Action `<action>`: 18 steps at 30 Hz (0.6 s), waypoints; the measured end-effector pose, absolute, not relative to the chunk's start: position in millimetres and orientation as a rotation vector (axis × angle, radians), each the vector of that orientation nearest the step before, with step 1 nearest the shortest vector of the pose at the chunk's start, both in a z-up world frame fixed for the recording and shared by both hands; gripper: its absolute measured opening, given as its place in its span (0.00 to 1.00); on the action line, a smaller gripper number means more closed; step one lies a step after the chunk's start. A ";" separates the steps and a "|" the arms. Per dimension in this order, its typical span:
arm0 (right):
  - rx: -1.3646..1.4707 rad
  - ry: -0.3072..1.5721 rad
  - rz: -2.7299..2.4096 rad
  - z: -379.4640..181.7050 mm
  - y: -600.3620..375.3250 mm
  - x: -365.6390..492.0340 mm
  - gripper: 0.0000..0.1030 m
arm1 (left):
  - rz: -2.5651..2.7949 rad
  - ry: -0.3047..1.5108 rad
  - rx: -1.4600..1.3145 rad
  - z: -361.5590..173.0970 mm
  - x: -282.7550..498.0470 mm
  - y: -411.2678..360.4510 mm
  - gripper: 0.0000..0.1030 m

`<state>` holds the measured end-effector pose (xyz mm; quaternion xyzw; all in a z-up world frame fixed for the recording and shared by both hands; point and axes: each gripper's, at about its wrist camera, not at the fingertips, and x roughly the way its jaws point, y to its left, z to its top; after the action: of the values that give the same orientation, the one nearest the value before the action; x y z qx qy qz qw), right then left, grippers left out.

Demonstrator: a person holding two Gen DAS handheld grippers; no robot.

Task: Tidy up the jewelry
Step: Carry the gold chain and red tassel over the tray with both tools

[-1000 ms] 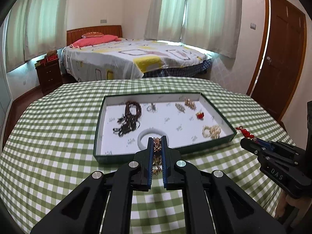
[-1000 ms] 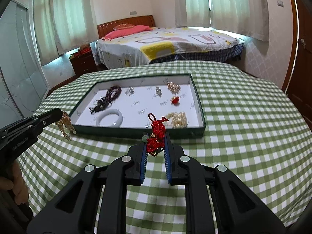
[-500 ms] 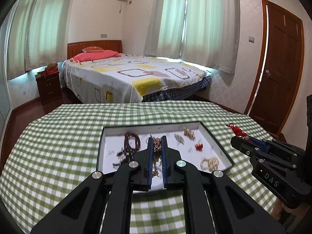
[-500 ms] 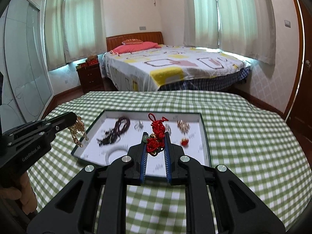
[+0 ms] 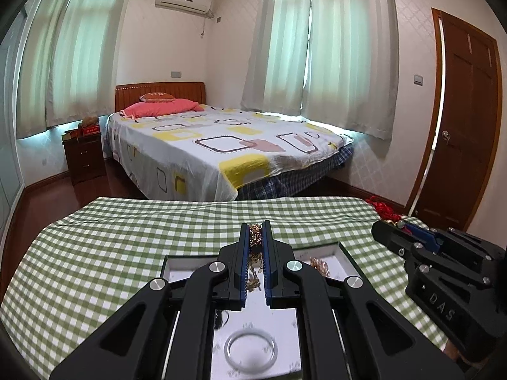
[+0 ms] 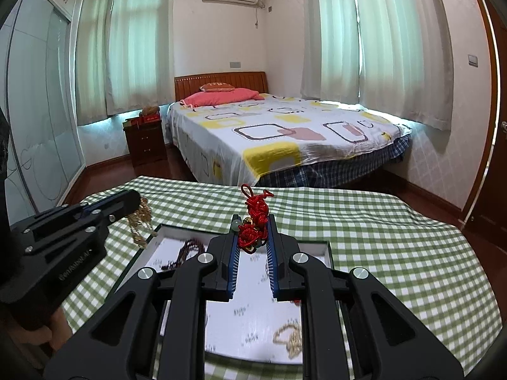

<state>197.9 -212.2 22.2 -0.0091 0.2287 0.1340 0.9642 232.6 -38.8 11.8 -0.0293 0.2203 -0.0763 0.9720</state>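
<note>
A: What has the left gripper (image 5: pixel 256 237) got?

B: Its jaws are clenched on a gold chain (image 5: pixel 255 240). The chain's long axis runs up and down: a bunched part sits between the blue pads (image 5: pixel 243 266), and loose strands hang straight below, over the tray (image 5: pixel 343 250).

A: And the right gripper (image 6: pixel 253 231)?

B: Grasping a red knotted cord ornament (image 6: pixel 255 218). It stands roughly upright in the jaws, a loop pointing up past the tips, with small beads, one pale and one amber, at its base. In the left wrist view the same red cord (image 5: pixel 385 210) pokes out beyond the right tool's tip, pointing left and away.

A: Where are both tools relative to the tray?

B: Both hang above it, over the green-checked desk (image 5: pixel 95 253). From the right wrist view the gold chain (image 6: pixel 141 221) dangles over the tray's near-left corner.

A: What lies in the tray?

B: On the white liner: a pale bangle (image 5: pixel 251 350) lying flat near the front, a dark bead strand (image 6: pixel 187 253) at the left, a gold bracelet (image 6: pixel 290 337) at the front right, and a small gold piece (image 5: pixel 320 266) near the far right corner.

A: Behind the desk?

B: A bed (image 6: pixel 285 133) with a patterned sheet.
</note>
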 end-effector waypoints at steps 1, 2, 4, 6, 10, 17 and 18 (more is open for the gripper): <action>-0.014 0.471 0.272 17.7 -211.8 203.6 0.15 | -0.154 0.457 -0.061 7.7 238.7 -40.3 0.08; -0.012 0.478 0.271 13.7 -210.8 207.0 0.15 | -0.153 0.469 -0.062 3.0 242.2 -42.5 0.08; -0.008 0.508 0.271 -0.6 -209.7 216.6 0.15 | -0.150 0.498 -0.062 -8.8 250.9 -45.2 0.08; -0.001 0.538 0.271 -14.2 -209.2 224.3 0.15 | -0.144 0.537 -0.056 -25.6 260.1 -48.6 0.08; 0.006 0.603 0.262 -45.5 -209.4 238.1 0.15 | -0.126 0.612 -0.043 -57.1 275.7 -53.7 0.08; 0.010 0.682 0.237 -86.1 -210.4 250.6 0.15 | -0.083 0.708 -0.019 -90.2 292.4 -60.6 0.08; 0.010 0.688 0.236 -88.8 -211.1 252.9 0.15 | -0.077 0.722 -0.015 -93.3 295.6 -61.4 0.08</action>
<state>252.9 -211.1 -88.8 0.0051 0.3367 0.1155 0.9345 295.6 -61.4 -93.3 -0.0071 0.3533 -0.0375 0.9348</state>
